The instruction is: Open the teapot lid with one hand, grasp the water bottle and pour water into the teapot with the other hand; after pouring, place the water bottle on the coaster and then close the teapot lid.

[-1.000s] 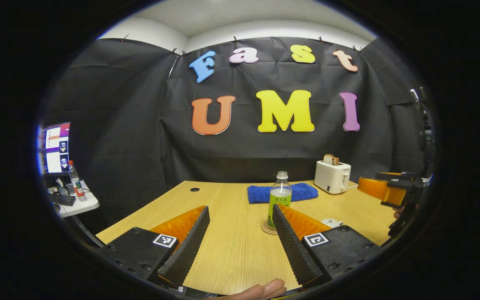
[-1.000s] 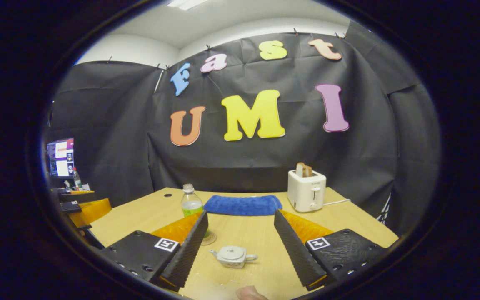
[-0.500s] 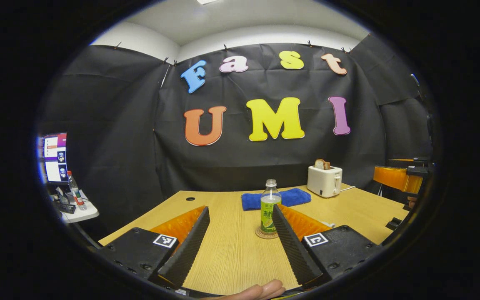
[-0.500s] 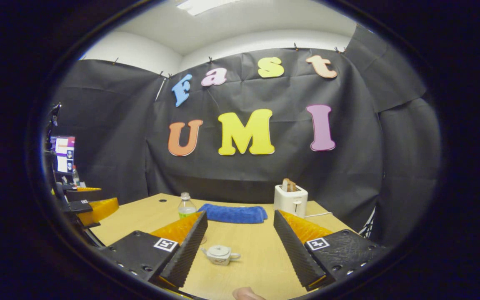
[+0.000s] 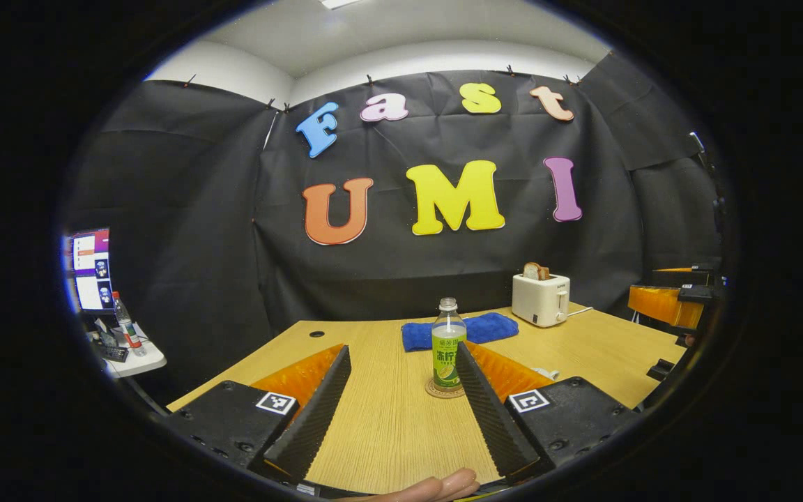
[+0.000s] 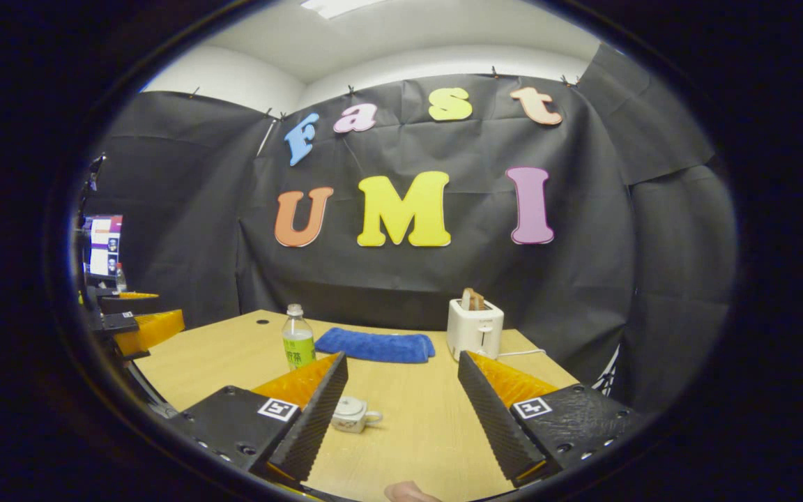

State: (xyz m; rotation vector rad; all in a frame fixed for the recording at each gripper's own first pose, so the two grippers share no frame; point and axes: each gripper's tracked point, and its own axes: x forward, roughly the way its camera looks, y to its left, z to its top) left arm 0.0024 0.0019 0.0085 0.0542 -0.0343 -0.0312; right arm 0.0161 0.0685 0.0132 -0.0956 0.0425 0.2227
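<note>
Both tongs wait above the surface, holding nothing.

On the left, the left tongs [image 5: 401, 390] are wide apart and held level, pointing at the water bottle [image 5: 448, 344]. It stands upright on its coaster [image 5: 443, 391], well ahead. The tall bottle could tip over if one finger bumps it first. On the right, the right tongs [image 6: 401, 394] are wide apart too, held level and low. The teapot [image 6: 350, 414], lid on, sits near their left finger [image 6: 311, 411]. A crooked reach might push the small pot away.
</note>
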